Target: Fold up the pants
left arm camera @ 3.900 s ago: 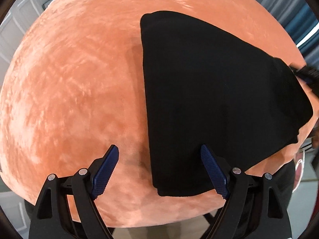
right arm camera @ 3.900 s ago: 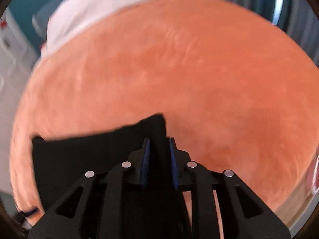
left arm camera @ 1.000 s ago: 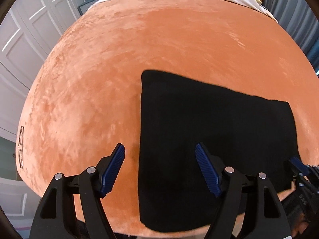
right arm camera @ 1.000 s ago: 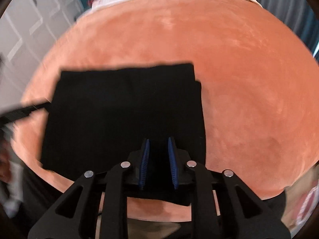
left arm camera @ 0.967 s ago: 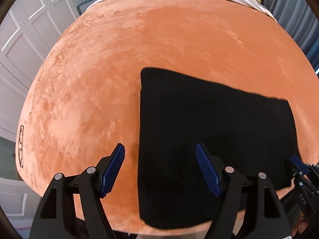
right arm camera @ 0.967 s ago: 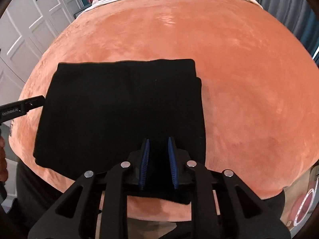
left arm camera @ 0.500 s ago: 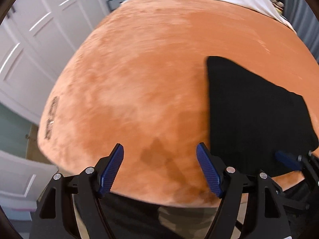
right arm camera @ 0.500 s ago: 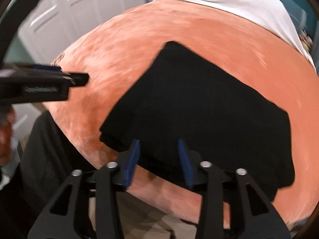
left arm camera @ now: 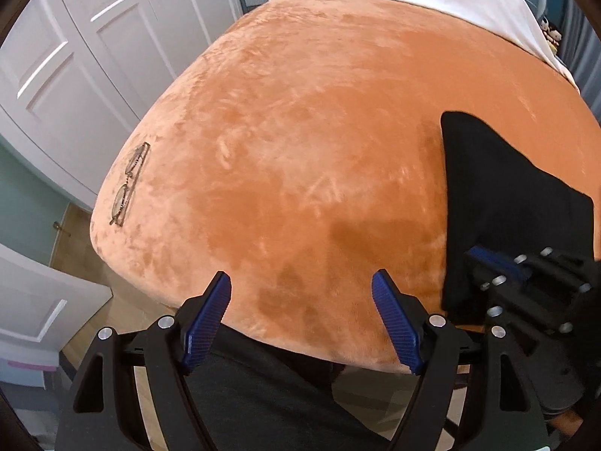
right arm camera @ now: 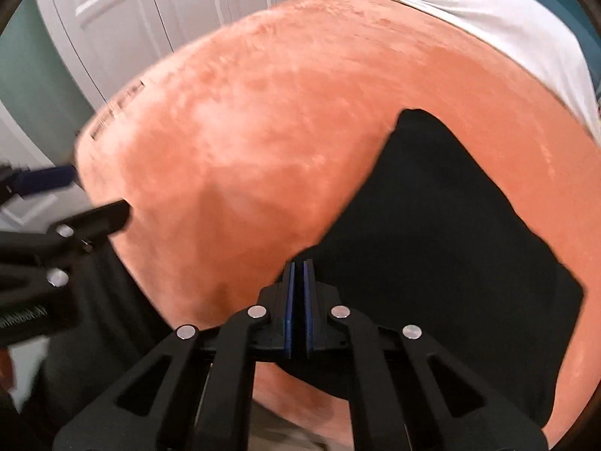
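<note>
since the pants (right arm camera: 450, 233) already lie as a flat black rectangle near the front edge of the orange blanket (left arm camera: 319, 131), the job looks near done: judgement is just back both tools off without snagging a corner. right gripper (right arm camera: 298, 274) is clenched, pads together at the near-left corner, whether cloth is pinched i cannot tell. left gripper (left arm camera: 302, 297) is released, over bare blanket. vs 1 s ago: left has swung off the pants, glasses (left arm camera: 129, 184) now in view.

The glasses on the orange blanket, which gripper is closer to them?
Left. The left gripper hangs open over the blanket's near edge, on the side where the glasses lie. The right gripper sits farther away, closed beside the black pants.
</note>
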